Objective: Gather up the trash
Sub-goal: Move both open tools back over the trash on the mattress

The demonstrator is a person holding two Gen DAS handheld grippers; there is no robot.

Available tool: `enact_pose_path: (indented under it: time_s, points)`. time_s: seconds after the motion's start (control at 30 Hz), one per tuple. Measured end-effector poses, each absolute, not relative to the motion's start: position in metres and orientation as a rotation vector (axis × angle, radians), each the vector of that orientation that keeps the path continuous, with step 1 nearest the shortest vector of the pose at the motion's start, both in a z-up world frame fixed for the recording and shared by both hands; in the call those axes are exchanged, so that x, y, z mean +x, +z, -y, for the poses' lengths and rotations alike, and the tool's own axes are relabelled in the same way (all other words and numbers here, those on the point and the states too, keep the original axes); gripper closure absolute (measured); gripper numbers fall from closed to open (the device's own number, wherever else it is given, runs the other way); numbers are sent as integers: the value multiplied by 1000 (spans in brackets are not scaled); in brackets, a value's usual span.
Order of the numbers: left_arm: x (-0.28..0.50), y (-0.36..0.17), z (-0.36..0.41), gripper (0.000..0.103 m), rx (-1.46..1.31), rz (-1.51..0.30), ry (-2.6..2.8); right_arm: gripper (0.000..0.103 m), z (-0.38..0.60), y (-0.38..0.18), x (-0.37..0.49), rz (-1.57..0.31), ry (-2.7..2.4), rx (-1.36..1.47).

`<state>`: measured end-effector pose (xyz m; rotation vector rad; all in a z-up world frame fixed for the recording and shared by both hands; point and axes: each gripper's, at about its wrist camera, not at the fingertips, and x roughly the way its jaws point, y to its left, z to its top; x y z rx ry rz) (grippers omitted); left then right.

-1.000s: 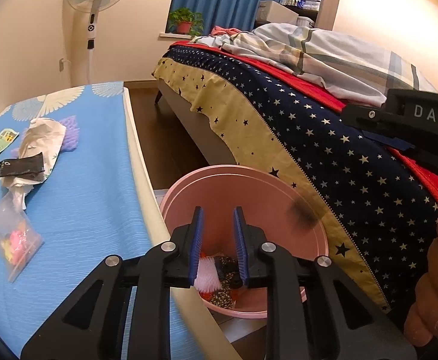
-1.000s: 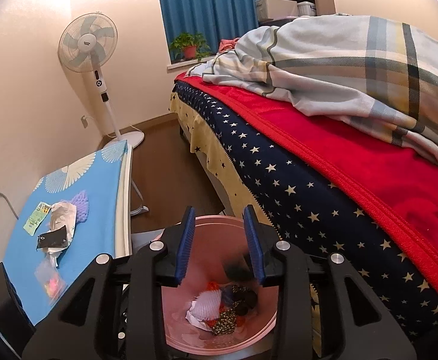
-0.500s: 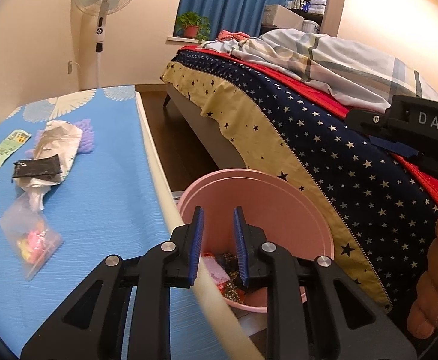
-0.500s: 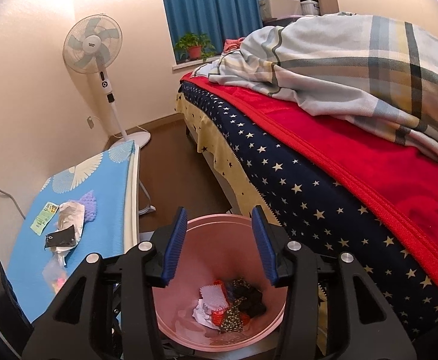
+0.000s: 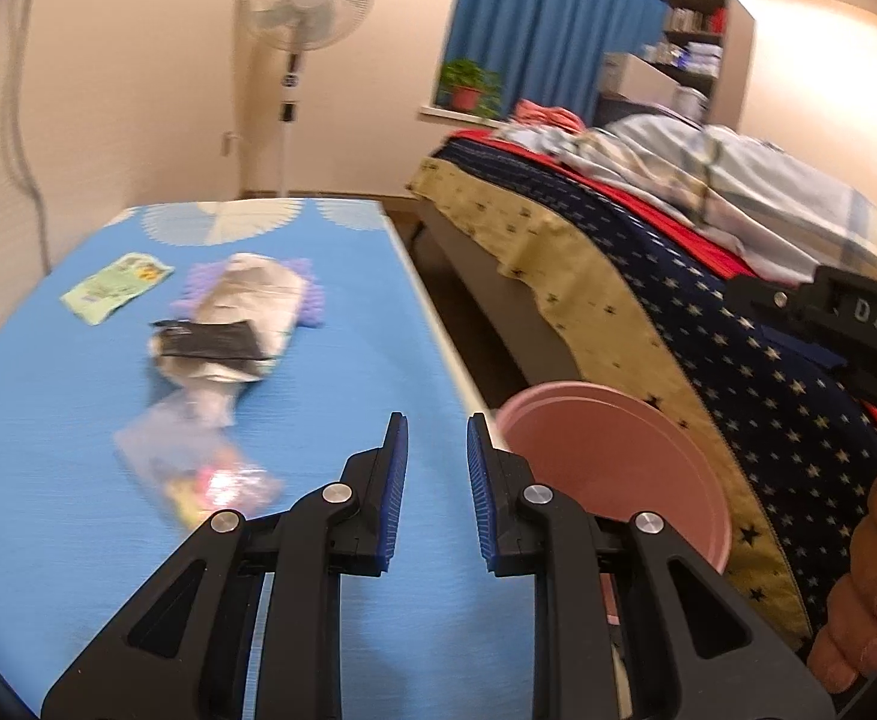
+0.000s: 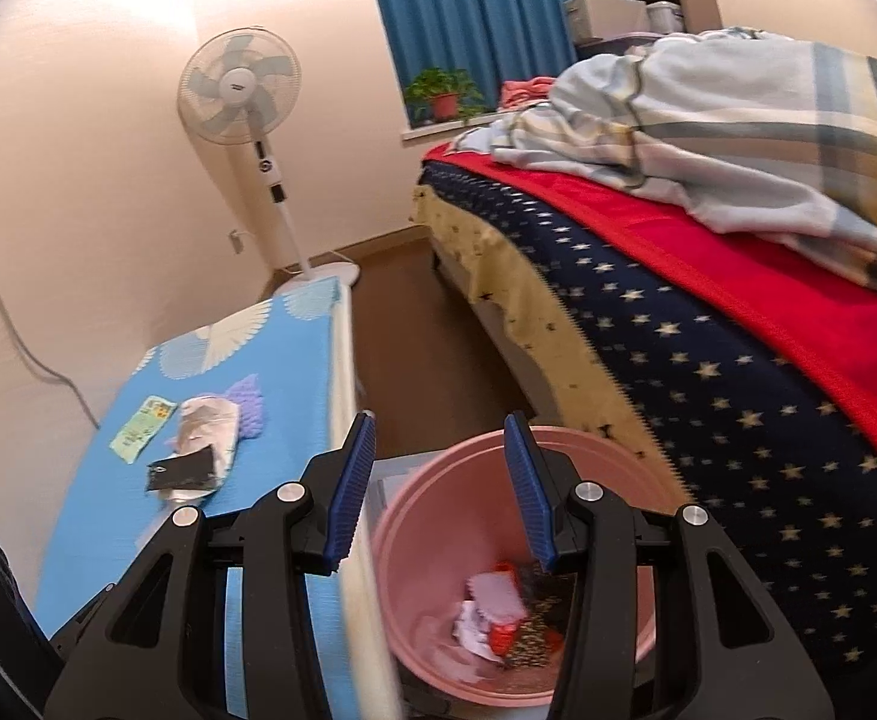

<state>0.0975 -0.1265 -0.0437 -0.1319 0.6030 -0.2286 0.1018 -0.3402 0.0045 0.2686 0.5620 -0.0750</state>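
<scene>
A pink bin [image 5: 612, 480] stands on the floor between the blue-clothed table [image 5: 48, 420] and the bed. It holds white, red and dark scraps [image 6: 498, 606]. My left gripper [image 5: 436, 429] hovers over the table's right edge, jaws narrowly open and empty. On the table lie a clear bag of colourful bits [image 5: 204, 468], a crumpled silver bag [image 5: 246, 300], a black packet [image 5: 216, 341], a green wrapper [image 5: 117, 288] and a purple piece [image 5: 312, 300]. My right gripper [image 6: 441, 429] is open and empty above the gap between table and bin [image 6: 618, 462].
The bed [image 6: 708, 360], with a starry cover, red blanket and plaid quilt, rises close on the right of the bin. A standing fan [image 5: 303, 6] is beyond the table's far end. A strip of brown floor [image 6: 402, 348] runs between table and bed. A hand [image 5: 870, 570] holds the right gripper.
My left gripper swung left from above the bin to above the table's edge. The right jaws opened wider and shifted left. A dark scrap seen mid-air over the bin is no longer falling.
</scene>
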Motion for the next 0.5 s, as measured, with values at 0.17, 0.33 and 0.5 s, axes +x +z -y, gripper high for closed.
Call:
enact_pose_path:
  time_s: [0.17,0.33,0.5]
  points:
    - [103,-44,100,82,-163,-587,-146,60,318,-2,112,-558,-8,277]
    - [111,-45,73,82,-201,-575,-70,70,301,-13,128,-566,57,276]
    - [123,-45,41,82,-258,-567,1,76,284,-23,150,-589,112,276]
